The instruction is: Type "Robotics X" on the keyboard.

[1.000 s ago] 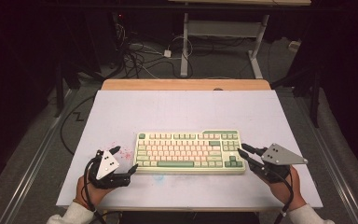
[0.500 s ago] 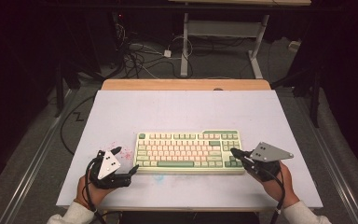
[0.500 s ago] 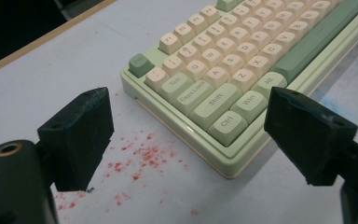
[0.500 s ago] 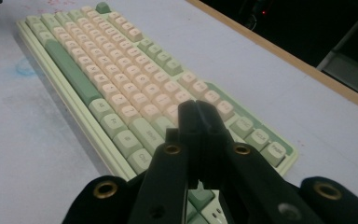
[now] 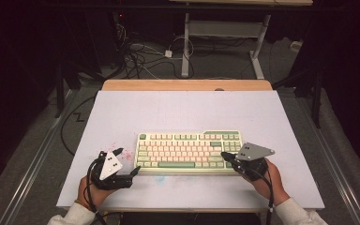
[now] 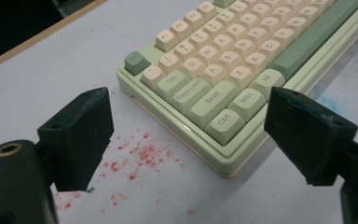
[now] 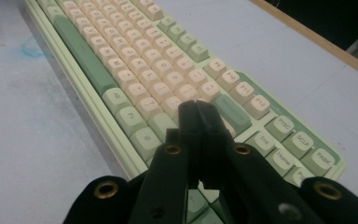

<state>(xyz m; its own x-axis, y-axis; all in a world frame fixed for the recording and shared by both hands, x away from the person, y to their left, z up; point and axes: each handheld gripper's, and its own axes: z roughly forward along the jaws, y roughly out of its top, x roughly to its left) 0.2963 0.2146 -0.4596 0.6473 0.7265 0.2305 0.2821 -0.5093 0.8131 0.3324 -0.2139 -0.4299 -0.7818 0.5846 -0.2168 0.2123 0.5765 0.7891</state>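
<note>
Keyboard (image 5: 190, 151) between both tongs — left tongs (image 5: 127, 163) beside it, right tongs (image 5: 225, 156) over its keys.

The keyboard (image 6: 223, 70) keycaps read Tab, Caps Lock, Shift, Ctrl, Win, Alt, Home.

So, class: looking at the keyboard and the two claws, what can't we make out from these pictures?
- Which key, if any, the right claw touches: in the right gripper view its shut jaws cover the keys beneath.
- The keyboard legends: too small in the high view.
- The keyboard's far end: cut off by the top edge in the left gripper view, where the left claw stands open.
</note>
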